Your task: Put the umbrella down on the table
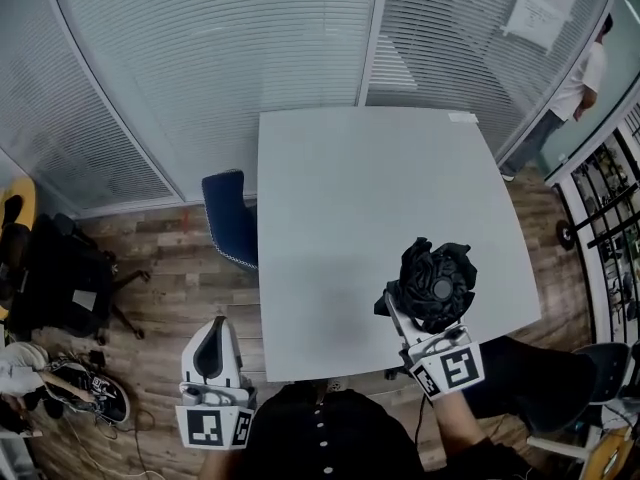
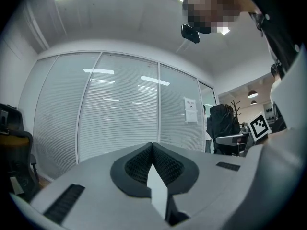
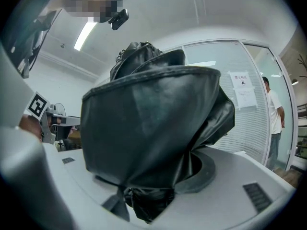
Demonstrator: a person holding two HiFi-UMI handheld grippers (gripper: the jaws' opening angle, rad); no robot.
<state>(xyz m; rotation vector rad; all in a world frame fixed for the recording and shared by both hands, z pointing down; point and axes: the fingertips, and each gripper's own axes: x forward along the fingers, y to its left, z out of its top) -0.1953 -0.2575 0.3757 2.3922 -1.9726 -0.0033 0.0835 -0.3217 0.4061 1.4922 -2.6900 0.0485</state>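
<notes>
The black folded umbrella (image 1: 435,283) stands upright over the near right part of the white table (image 1: 350,188). My right gripper (image 1: 418,326) is shut on its lower end, and its crumpled fabric fills the right gripper view (image 3: 148,119). The grip point (image 3: 146,198) is hidden under the cloth. My left gripper (image 1: 212,330) hangs left of the table's near corner, above the wooden floor. It is shut, with its dark pads (image 2: 136,164) meeting on nothing. In the left gripper view the umbrella (image 2: 223,123) shows as a dark bundle at far right.
A blue chair (image 1: 230,218) stands at the table's left edge. Dark bags and a black chair (image 1: 60,278) crowd the floor at the left. Glass walls with blinds (image 1: 200,58) run behind the table. A person (image 1: 580,78) stands at the far right.
</notes>
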